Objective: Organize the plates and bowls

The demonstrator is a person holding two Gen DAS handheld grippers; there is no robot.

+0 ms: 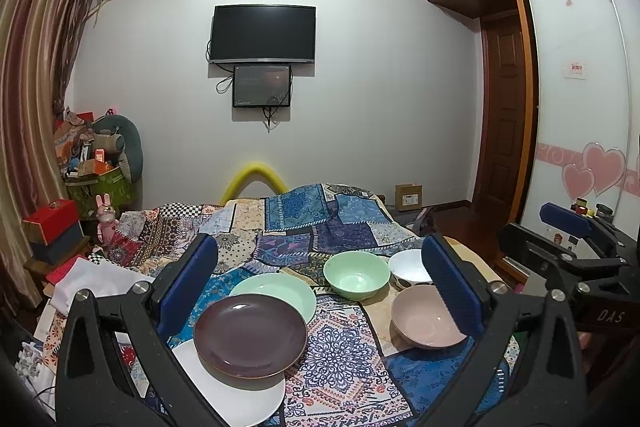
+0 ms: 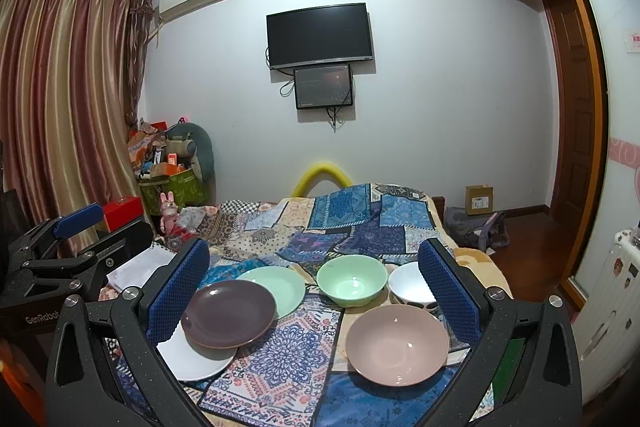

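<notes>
On a patchwork-covered bed a dark purple plate lies overlapping a white plate and a green plate. To the right stand a green bowl, a white bowl and a pink bowl. My left gripper is open and empty above the dishes. My right gripper is open and empty too. Each gripper also shows in the other's view: the right one, the left one.
The patchwork cloth covers the bed. Folded white cloth lies at the left. Boxes and a cluttered bin stand by the curtain. A wardrobe and a door are on the right, a cardboard box on the floor.
</notes>
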